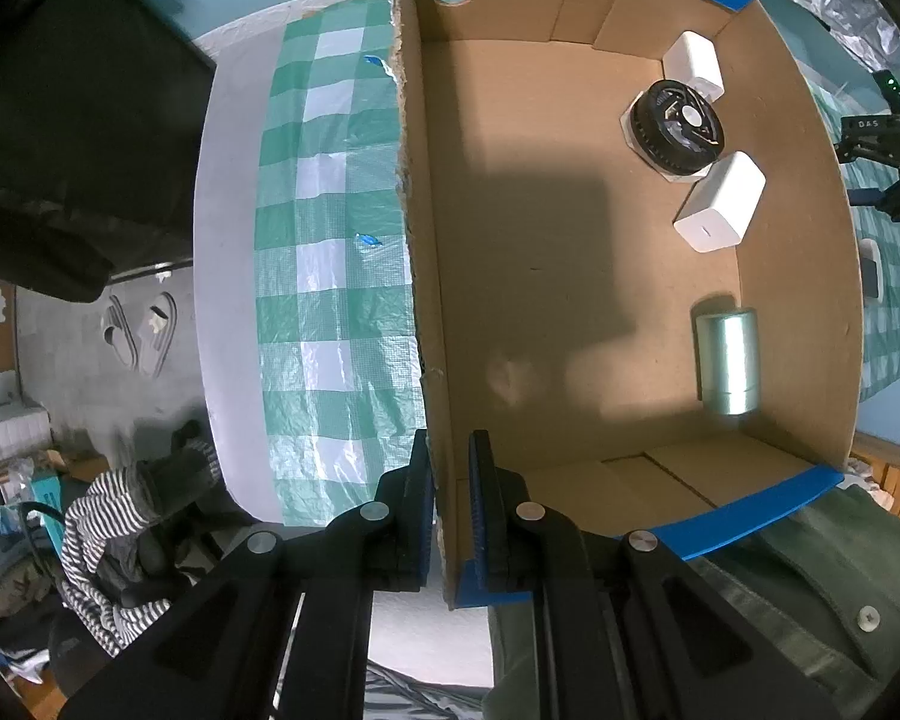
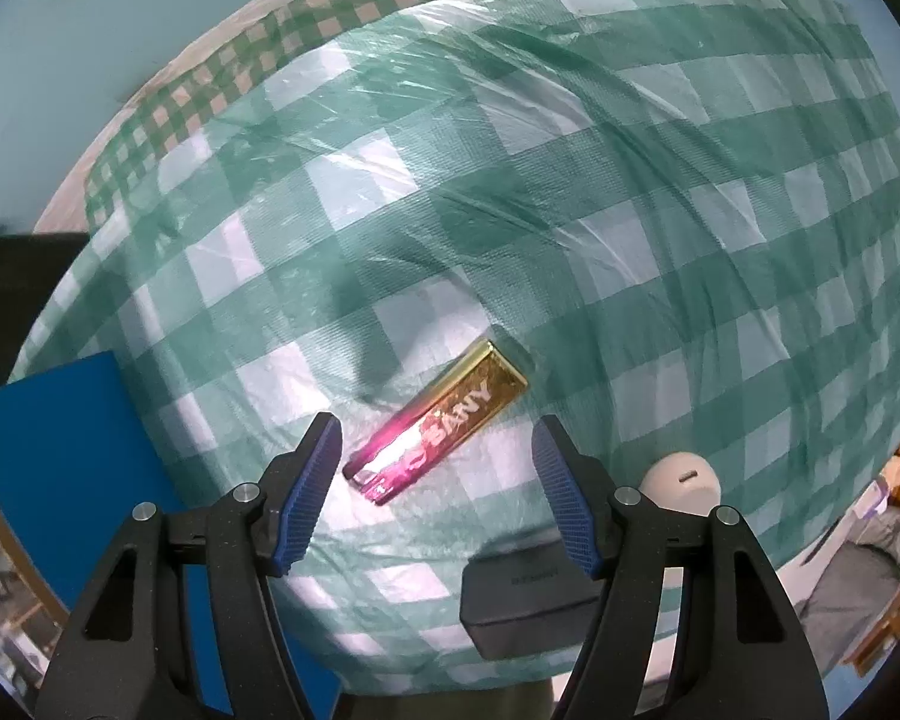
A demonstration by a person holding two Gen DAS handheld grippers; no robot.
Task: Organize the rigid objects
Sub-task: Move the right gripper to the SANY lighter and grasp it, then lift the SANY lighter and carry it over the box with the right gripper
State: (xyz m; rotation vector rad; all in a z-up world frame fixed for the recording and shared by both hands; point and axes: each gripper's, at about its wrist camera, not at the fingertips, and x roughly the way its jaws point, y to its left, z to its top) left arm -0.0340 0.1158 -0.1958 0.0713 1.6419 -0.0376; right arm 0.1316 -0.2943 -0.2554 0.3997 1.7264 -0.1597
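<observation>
I see a green-and-white checked tablecloth [image 2: 630, 228], a gold-to-pink bar [image 2: 438, 423], and a blue-edged brown box [image 1: 570, 276].

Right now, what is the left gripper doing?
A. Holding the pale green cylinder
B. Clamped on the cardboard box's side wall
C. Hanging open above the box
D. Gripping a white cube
B: in the left wrist view the left gripper has its fingers either side of the cardboard box wall, pinched shut on it, while the pale green cylinder lies untouched inside.
</observation>
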